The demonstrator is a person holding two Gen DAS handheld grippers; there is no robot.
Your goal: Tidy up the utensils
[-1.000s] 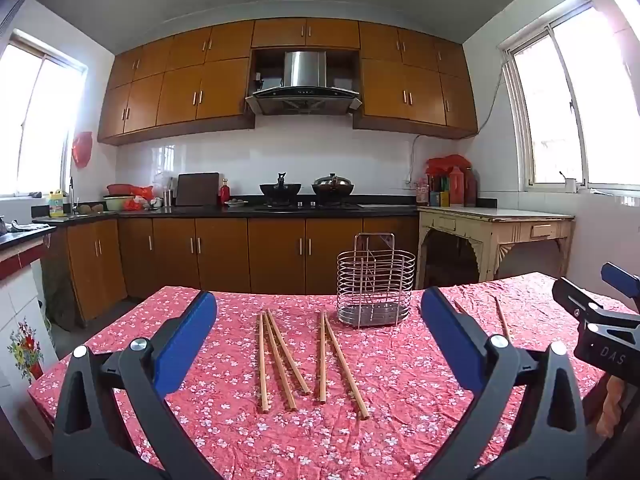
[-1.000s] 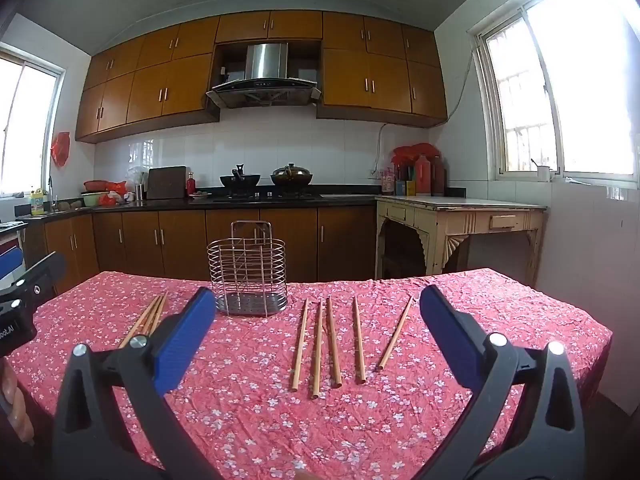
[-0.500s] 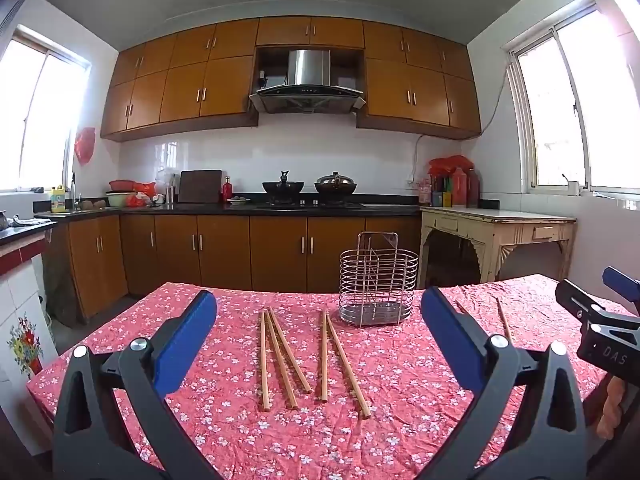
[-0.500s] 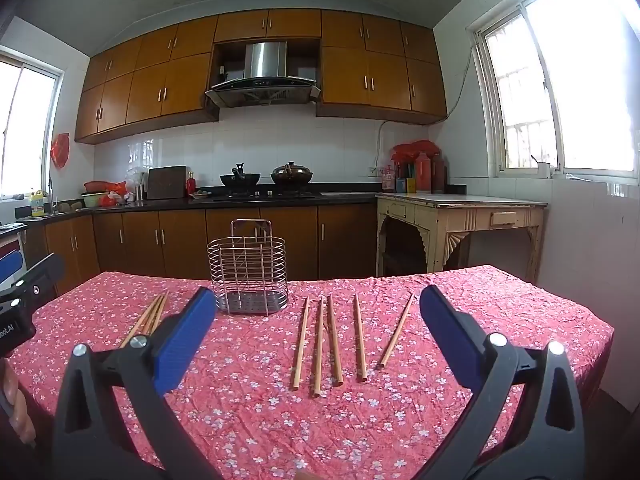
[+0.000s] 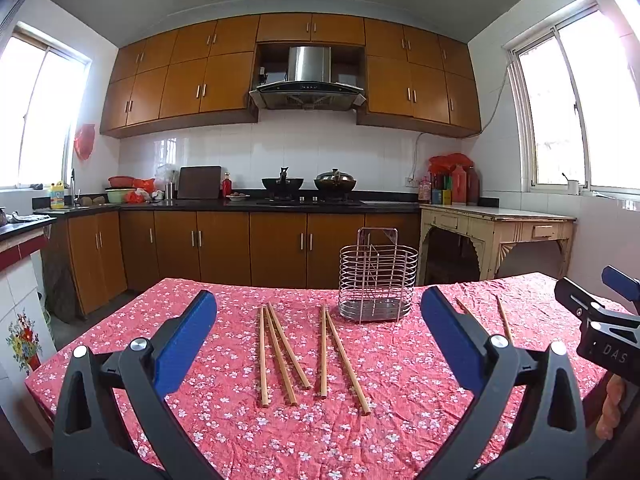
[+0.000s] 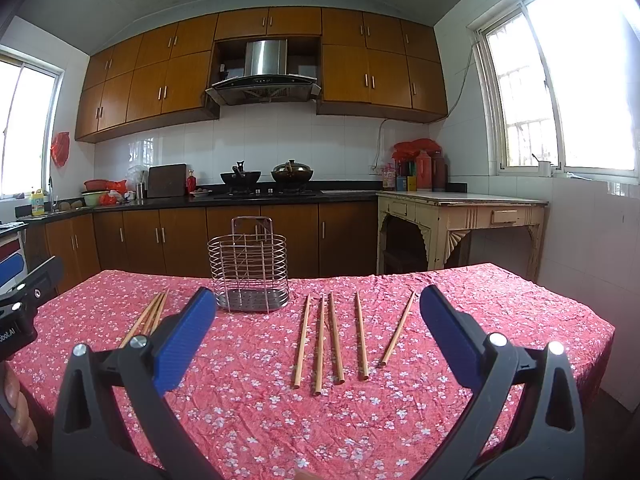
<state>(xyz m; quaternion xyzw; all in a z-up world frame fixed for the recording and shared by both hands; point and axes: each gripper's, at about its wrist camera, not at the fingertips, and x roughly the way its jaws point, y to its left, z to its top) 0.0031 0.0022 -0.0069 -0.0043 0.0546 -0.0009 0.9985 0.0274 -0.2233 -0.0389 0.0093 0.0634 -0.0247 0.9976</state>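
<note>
Both grippers are hovering above the near edge of the tabletop (image 5: 168, 304), which is wearing a red cloth with small white flowers. The left gripper (image 5: 318, 334) is holding its blue-padded fingers (image 5: 186, 340) spread wide with nothing between them, and the right gripper (image 6: 318, 334) is doing the same, its fingers (image 6: 448, 332) parted and gripping nothing.

A wire utensil holder (image 5: 378, 282) is standing upright toward the far side of the tabletop, roughly between the two sets of chopsticks. In the left wrist view, five wooden chopsticks (image 5: 280, 350) are lying flat on the cloth to the left of the holder: three close together, then two more just beside them, meeting at their far ends and spreading toward the viewer. In the right wrist view, another five chopsticks (image 6: 332, 340) are lying to the right of the holder (image 6: 249, 268), three bunched, one apart, and the last angled away at the right.

Behind the tabletop, brown kitchen cabinets (image 6: 240, 240) are running along the wall, with two dark pots (image 6: 292, 172) sitting on the stove under a steel range hood (image 6: 264, 72).
</note>
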